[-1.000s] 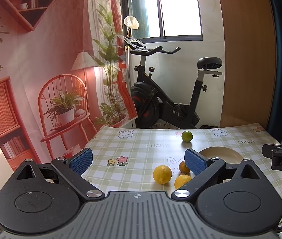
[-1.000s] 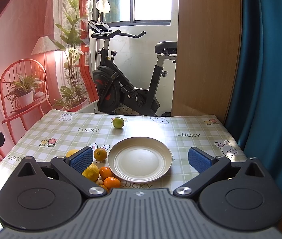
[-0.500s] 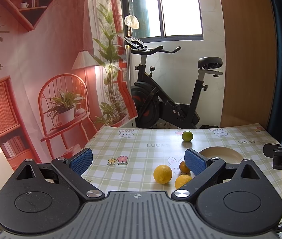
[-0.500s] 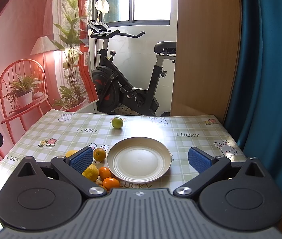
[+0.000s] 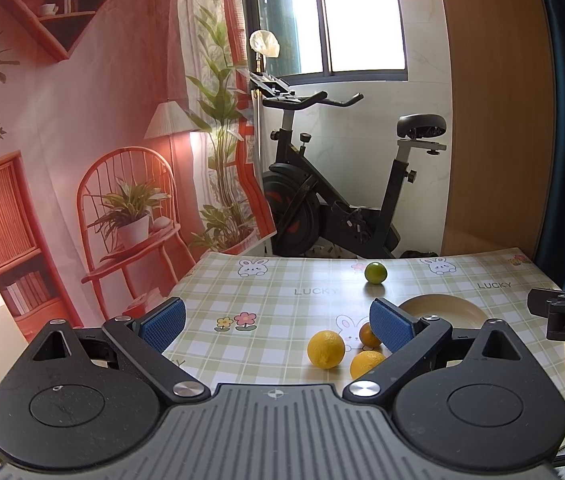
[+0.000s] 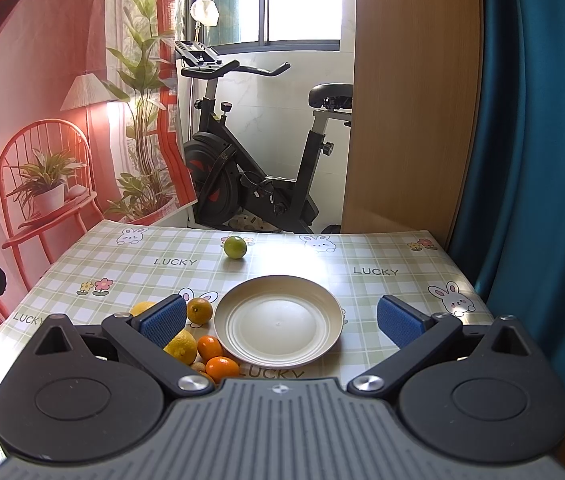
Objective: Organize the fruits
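Observation:
An empty cream plate (image 6: 278, 322) sits mid-table; its rim shows in the left wrist view (image 5: 442, 308). Left of it lie yellow lemons (image 6: 181, 346) (image 5: 325, 349) and small oranges (image 6: 200, 310) (image 6: 222, 369) in a cluster. A green lime (image 6: 235, 247) (image 5: 375, 272) sits alone near the far edge. My left gripper (image 5: 276, 324) is open and empty above the table's left part, with the fruit cluster by its right finger. My right gripper (image 6: 280, 320) is open and empty, hovering in front of the plate.
The table has a green checked cloth (image 6: 130, 268) with bunnies. Behind it stand an exercise bike (image 6: 250, 168), a printed backdrop (image 5: 82, 140) at left, a wooden panel (image 6: 414, 100) and a teal curtain (image 6: 542, 120) at right.
Both views have shifted very slightly; the fruits and plate have not moved and both grippers stay open.

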Action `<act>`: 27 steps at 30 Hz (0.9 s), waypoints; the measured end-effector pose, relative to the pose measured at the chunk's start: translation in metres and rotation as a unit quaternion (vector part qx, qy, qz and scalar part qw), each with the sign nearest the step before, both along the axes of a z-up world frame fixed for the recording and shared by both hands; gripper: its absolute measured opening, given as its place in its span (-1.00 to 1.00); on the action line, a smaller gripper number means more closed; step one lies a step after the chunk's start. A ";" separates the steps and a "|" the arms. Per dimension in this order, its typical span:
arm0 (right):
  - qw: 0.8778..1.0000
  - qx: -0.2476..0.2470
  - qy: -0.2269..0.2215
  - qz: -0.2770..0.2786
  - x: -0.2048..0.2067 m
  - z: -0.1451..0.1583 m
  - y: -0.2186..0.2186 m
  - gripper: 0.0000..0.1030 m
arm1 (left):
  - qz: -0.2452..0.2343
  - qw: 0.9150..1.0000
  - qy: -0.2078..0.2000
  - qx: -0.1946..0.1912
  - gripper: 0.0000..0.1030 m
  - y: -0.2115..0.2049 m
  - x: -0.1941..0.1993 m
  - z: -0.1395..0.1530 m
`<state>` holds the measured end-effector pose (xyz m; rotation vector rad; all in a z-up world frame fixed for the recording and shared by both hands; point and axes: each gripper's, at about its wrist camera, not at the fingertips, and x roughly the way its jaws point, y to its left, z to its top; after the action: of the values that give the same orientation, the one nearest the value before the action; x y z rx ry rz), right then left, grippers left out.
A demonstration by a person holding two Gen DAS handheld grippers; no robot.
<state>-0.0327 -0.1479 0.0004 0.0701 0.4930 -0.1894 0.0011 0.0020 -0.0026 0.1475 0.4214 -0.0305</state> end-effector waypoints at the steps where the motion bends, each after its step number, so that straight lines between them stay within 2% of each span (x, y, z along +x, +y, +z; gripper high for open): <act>1: 1.000 0.000 0.000 0.000 0.000 0.000 0.000 1.00 | 0.000 1.000 0.000 0.000 0.94 0.000 0.000 0.000; 15: 1.000 0.001 0.001 0.001 0.003 0.000 -0.003 1.00 | -0.001 1.000 0.007 -0.007 0.94 0.000 0.000 -0.001; 20: 1.000 0.000 -0.001 0.006 0.000 0.000 0.001 1.00 | -0.014 1.000 0.005 -0.023 0.94 0.002 0.001 0.000; 27: 1.000 -0.004 -0.010 0.029 0.014 -0.002 -0.002 1.00 | 0.010 0.999 0.010 -0.043 0.94 0.012 0.020 -0.006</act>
<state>-0.0191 -0.1498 -0.0016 0.0490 0.4738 -0.1343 0.0213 0.0141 -0.0084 0.0579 0.4403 -0.0312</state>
